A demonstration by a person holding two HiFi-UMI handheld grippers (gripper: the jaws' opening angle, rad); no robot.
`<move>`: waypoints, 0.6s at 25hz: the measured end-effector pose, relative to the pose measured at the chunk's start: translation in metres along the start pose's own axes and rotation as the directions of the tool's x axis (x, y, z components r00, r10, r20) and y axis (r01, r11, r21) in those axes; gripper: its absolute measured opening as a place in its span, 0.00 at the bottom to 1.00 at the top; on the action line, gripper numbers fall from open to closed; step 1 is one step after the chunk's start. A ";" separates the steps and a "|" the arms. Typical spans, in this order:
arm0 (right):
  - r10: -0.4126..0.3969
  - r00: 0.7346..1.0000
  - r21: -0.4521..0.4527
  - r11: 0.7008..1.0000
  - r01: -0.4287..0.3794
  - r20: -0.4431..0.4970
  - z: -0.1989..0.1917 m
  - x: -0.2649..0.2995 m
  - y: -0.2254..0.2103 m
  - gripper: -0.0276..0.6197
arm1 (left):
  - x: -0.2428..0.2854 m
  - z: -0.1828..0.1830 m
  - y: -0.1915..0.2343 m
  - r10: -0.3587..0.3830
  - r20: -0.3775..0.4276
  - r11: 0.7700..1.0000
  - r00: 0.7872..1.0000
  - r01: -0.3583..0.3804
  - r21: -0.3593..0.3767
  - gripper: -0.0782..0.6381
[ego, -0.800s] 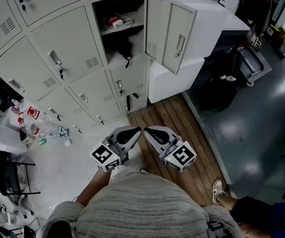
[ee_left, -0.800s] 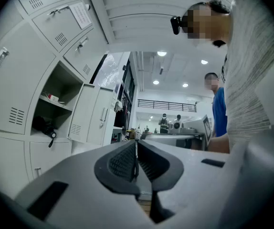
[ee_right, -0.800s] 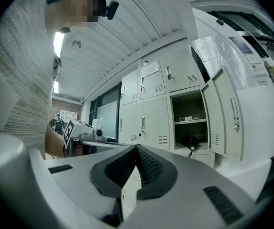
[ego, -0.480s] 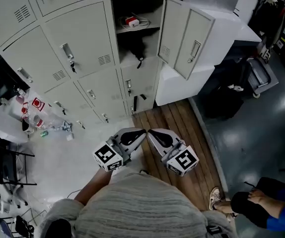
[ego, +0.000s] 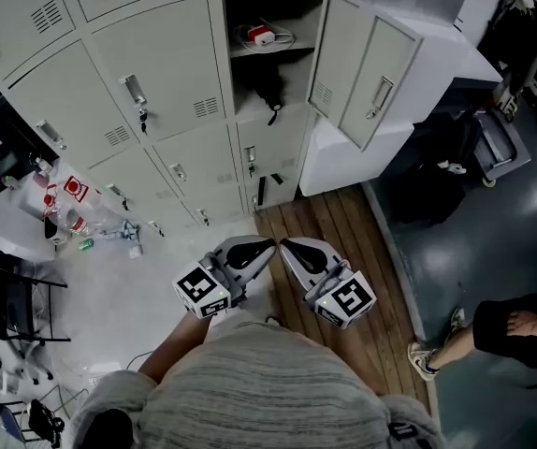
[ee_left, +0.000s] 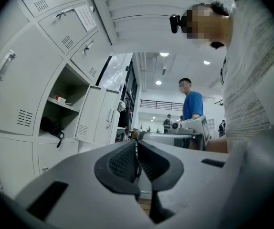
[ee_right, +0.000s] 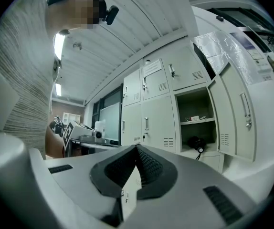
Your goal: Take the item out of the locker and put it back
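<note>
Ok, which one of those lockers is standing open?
The locker in the rightmost column, its door swung out to the right. Inside, a red-and-white item sits on the shelf above a black item. The other lockers are shut.

The open locker compartment faces a bare strip of wooden floor, so the front approach is free. Its door stands swung out at the right above a white cabinet, closing that side. Inside, a shelf splits the opening, and a black item takes part of the lower space.
</note>
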State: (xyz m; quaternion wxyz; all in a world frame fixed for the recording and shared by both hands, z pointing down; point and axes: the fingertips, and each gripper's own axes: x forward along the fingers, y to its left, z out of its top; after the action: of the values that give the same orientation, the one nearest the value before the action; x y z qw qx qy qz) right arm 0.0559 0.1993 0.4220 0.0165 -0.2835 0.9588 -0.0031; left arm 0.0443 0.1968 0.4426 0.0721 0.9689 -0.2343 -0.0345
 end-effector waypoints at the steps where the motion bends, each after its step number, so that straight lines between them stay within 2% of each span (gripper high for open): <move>1: 0.003 1.000 0.002 1.000 -0.003 0.009 0.002 0.002 0.000 0.08 | -0.001 0.001 0.002 -0.001 0.001 1.000 1.000 0.001 0.000 0.13; 6: -0.019 0.998 0.040 0.999 0.016 0.065 0.011 0.016 -0.006 0.09 | -0.007 0.003 0.017 -0.004 0.002 1.000 1.000 0.004 -0.008 0.13; 13: -0.045 0.998 0.051 0.998 0.042 0.054 0.010 0.044 -0.020 0.09 | -0.013 0.008 0.051 -0.005 -0.003 1.000 1.000 0.005 -0.007 0.13; 15: -0.047 0.998 0.059 0.997 0.044 0.049 0.010 0.055 -0.026 0.15 | -0.013 0.011 0.064 -0.009 -0.009 1.000 1.000 0.009 -0.006 0.13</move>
State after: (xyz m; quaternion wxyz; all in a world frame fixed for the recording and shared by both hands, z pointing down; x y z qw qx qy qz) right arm 0.0240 0.1478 0.4104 0.0489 -0.3046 0.9509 -0.0240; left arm 0.0028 0.1456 0.4420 0.0760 0.9698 -0.2295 -0.0312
